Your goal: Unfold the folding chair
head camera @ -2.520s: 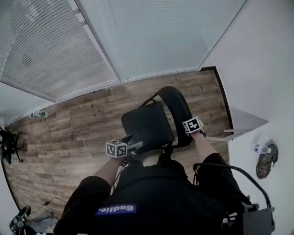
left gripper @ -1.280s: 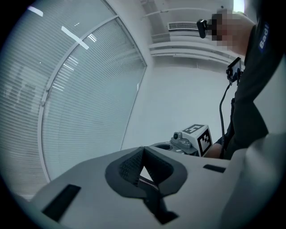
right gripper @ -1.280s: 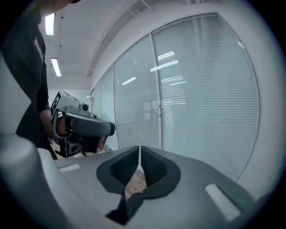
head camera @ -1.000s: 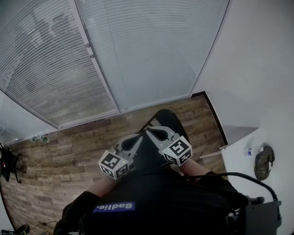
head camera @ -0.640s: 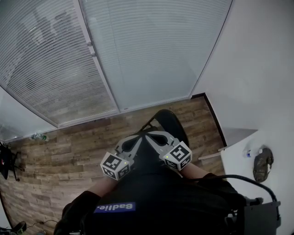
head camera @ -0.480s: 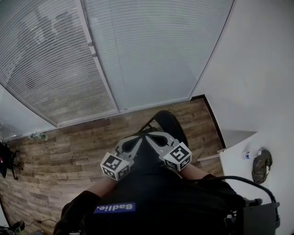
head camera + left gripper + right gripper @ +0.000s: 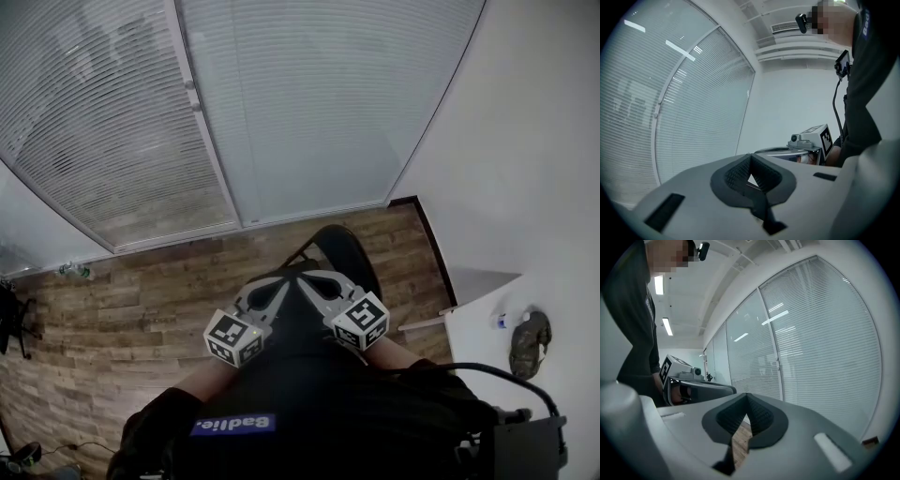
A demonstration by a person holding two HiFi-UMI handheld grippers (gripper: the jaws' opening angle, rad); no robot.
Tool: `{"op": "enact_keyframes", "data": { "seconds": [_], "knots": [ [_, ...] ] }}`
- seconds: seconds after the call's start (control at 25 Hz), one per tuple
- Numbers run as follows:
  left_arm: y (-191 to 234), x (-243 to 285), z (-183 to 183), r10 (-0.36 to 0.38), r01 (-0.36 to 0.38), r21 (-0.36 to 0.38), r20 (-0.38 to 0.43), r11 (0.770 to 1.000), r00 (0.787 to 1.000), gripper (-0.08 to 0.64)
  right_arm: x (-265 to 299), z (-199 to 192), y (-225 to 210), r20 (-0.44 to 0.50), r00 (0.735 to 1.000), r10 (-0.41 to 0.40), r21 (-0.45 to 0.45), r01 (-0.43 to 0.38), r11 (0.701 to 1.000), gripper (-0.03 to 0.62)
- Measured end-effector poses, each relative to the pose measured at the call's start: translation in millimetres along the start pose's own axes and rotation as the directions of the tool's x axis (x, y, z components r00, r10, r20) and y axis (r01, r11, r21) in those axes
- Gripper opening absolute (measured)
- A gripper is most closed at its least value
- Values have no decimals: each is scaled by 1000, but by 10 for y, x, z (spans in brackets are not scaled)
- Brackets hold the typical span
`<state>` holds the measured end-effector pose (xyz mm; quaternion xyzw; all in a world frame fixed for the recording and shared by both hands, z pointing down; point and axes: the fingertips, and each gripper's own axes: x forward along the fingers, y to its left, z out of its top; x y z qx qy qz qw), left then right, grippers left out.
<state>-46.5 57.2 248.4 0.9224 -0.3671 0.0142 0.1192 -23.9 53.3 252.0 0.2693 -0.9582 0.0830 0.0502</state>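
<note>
The black folding chair (image 7: 343, 247) stands on the wood floor in front of me; only its curved backrest and a bit of frame show past my grippers. My left gripper (image 7: 284, 280) and right gripper (image 7: 307, 278) are raised side by side before my chest, tips nearly meeting above the chair. Both are shut with nothing between the pads. In the left gripper view the shut left gripper (image 7: 750, 165) points at the blinds, with the right gripper's marker cube (image 7: 820, 138) beside it. In the right gripper view the shut right gripper (image 7: 746, 411) has the left gripper's marker cube (image 7: 670, 366) beside it.
Window blinds (image 7: 281, 103) run along the far side. A white table (image 7: 525, 394) at the right carries a small bottle (image 7: 502, 322) and a mottled object (image 7: 528, 339). Another bottle (image 7: 73, 271) lies by the window at the left; dark equipment (image 7: 9, 314) is at the left edge.
Earlier both grippers were low at the chair's seat and backrest; they have since lifted off it and come together in front of my chest. Over the last second they barely move.
</note>
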Motion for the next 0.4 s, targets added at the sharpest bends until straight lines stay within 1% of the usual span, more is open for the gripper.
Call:
{"op": "enact_keyframes", "data": {
  "seconds": [0.2,0.4],
  "knots": [
    [10,-38,-21,6,-6,-15,-6,1000,1000,5,24,-30,38,-10,1000,6,8,-6,1000,2],
    [-29,-66,-59,10,-10,-10,2,1000,1000,5,-9,-87,84,-13,1000,12,11,-12,1000,2]
  ]
}}
